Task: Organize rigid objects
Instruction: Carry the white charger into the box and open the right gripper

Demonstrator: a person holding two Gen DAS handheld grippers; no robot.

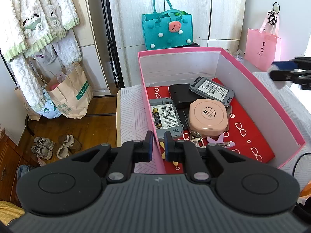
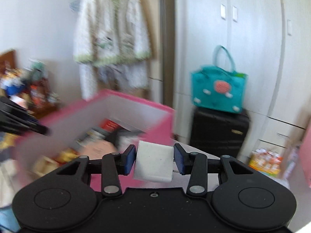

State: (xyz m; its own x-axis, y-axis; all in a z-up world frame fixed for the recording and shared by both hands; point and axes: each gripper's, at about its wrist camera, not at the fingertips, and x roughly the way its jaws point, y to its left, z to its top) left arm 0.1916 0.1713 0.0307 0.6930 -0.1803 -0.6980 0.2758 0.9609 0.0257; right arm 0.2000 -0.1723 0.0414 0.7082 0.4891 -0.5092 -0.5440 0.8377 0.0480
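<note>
A pink box [image 1: 258,89] with white inner walls and a red patterned floor stands on the white quilted surface. In it lie a pink square compact [image 1: 208,116], two grey battery-backed devices [image 1: 212,91], a black device [image 1: 179,95], an AA battery [image 1: 157,117], keys [image 1: 196,138] and a purple clip [image 1: 219,141]. My left gripper [image 1: 158,145] is shut on the box's near left wall. My right gripper [image 2: 154,158] is shut on a white plug adapter [image 2: 153,161], held up to the right of the box [image 2: 136,101]. In the left wrist view the right gripper [image 1: 276,70] shows at the right edge.
A teal felt bag [image 1: 167,29] sits on a black suitcase [image 2: 219,134] behind the box. A pink paper bag [image 1: 261,48] hangs at the right. Paper bags [image 1: 70,93], shoes [image 1: 54,145] and hanging white clothes [image 1: 38,19] are on the left, over a wooden floor.
</note>
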